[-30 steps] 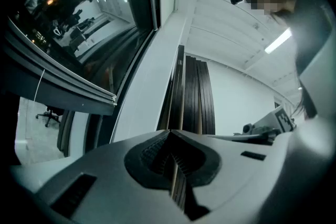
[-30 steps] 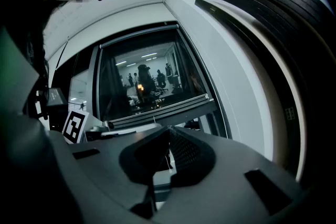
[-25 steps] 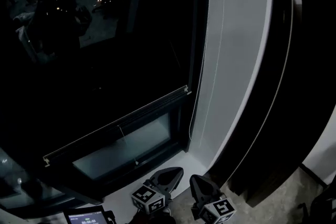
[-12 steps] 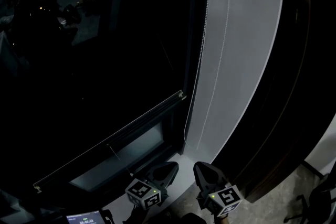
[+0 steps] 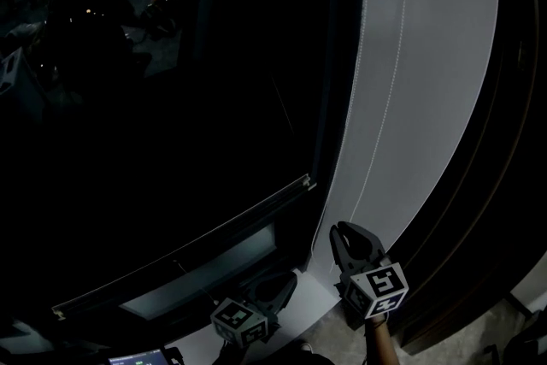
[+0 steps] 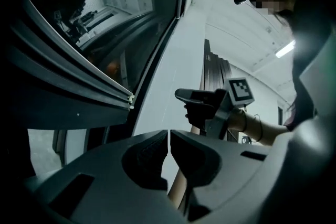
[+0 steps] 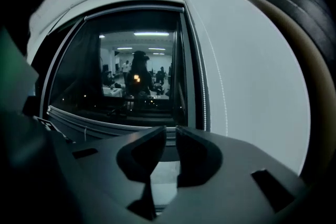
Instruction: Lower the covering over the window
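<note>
No legible text, no readable numbers
</note>
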A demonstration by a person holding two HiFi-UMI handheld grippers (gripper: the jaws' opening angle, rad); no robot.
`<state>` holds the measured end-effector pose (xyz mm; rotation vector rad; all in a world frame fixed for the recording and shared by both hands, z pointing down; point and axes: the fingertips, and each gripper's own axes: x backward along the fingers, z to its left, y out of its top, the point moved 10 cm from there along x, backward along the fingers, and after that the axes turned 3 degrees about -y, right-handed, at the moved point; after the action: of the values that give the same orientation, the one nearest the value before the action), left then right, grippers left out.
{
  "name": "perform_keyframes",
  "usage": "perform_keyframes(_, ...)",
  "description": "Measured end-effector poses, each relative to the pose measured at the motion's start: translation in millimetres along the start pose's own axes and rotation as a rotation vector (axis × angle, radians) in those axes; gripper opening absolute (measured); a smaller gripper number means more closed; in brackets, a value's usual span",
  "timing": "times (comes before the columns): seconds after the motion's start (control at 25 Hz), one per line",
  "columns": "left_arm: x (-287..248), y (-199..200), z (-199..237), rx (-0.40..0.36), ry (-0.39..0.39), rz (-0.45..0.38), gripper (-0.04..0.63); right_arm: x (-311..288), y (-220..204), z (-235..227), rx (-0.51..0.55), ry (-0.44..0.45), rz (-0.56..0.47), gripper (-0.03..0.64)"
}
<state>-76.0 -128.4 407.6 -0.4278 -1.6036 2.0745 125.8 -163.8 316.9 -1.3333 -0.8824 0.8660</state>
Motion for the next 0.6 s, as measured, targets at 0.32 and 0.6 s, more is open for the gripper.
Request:
perform_keyframes(0.32, -25, 9, 14, -0.002, 0.063, -0.044, 0.002, -83, 26, -56, 0.050, -0.087, -0.028, 0.078)
perform_keyframes(0.6, -25, 7, 22, -0.006, 0.136, -0.044, 0.002, -121, 46, -82, 0.061, -0.183, -0.096, 0.078)
